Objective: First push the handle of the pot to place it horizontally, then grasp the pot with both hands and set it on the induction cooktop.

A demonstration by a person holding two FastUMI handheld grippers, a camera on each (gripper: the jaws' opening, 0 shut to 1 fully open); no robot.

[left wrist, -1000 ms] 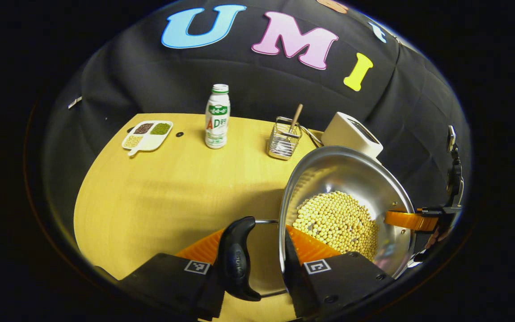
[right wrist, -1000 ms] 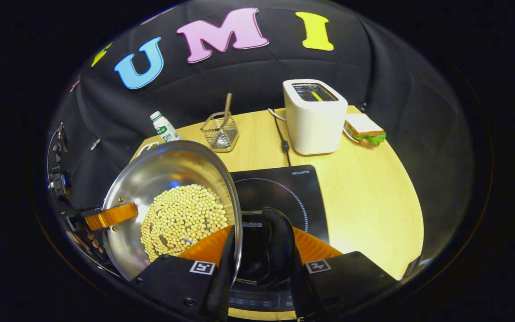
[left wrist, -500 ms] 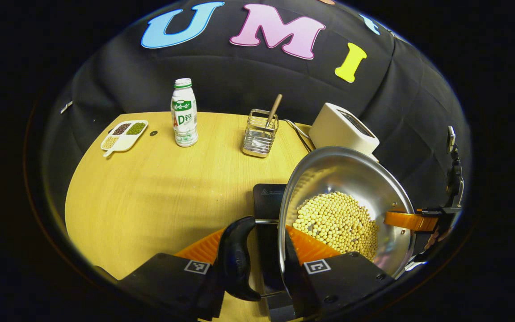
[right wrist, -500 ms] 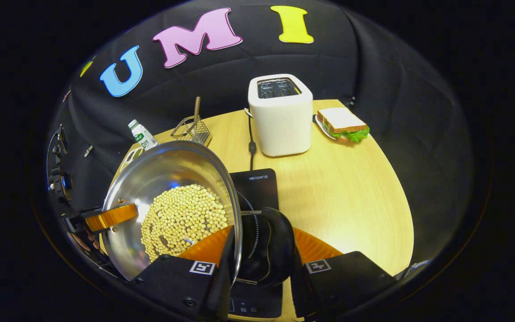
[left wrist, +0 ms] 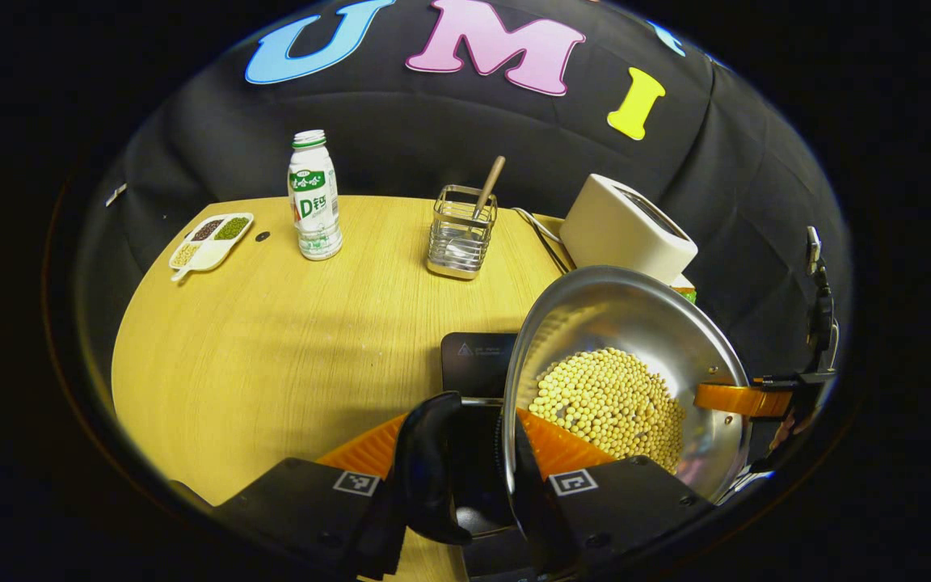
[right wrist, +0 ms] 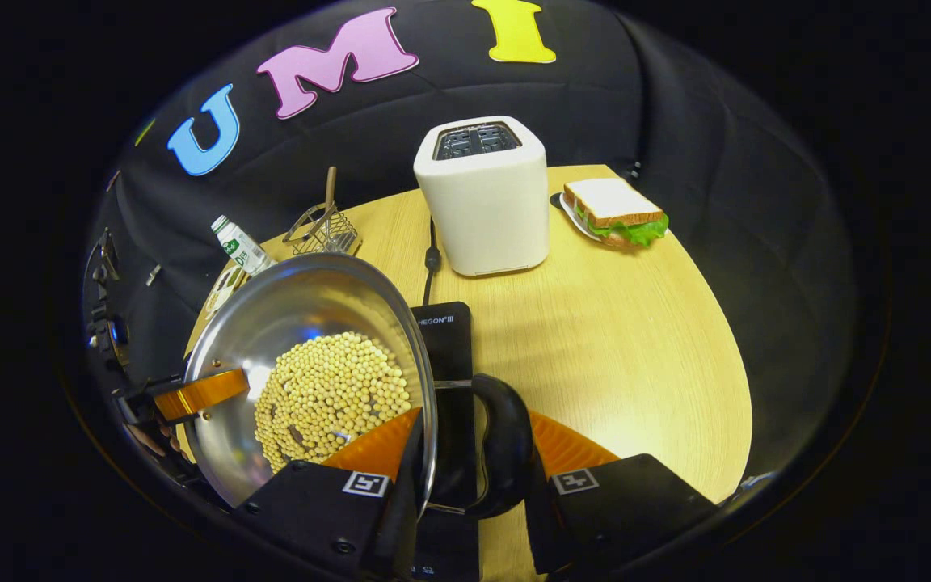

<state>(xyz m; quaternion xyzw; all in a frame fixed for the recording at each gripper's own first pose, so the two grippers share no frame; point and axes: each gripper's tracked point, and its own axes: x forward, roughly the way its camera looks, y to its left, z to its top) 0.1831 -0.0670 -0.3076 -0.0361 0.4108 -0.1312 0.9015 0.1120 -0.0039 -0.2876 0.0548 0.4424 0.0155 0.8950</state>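
Both hand-held grippers clench the pot (left wrist: pixel 619 380): the left hand-held gripper (left wrist: pixel 465 477) and right hand-held gripper (right wrist: pixel 465 477) each pinch rim and handle. At lower centre it hangs partly above the induction cooktop (right wrist: pixel 443 331). Uneven lowering could tilt it, spilling soybeans (right wrist: pixel 328 396).

The steel pot (left wrist: pixel 635 339), holding pale round beans (left wrist: pixel 607 404), is tilted and off the desk; its black side handles (left wrist: pixel 425 469) stick out sideways; the black induction cooktop (right wrist: pixel 441 331) lies flat beneath it, partly covered.
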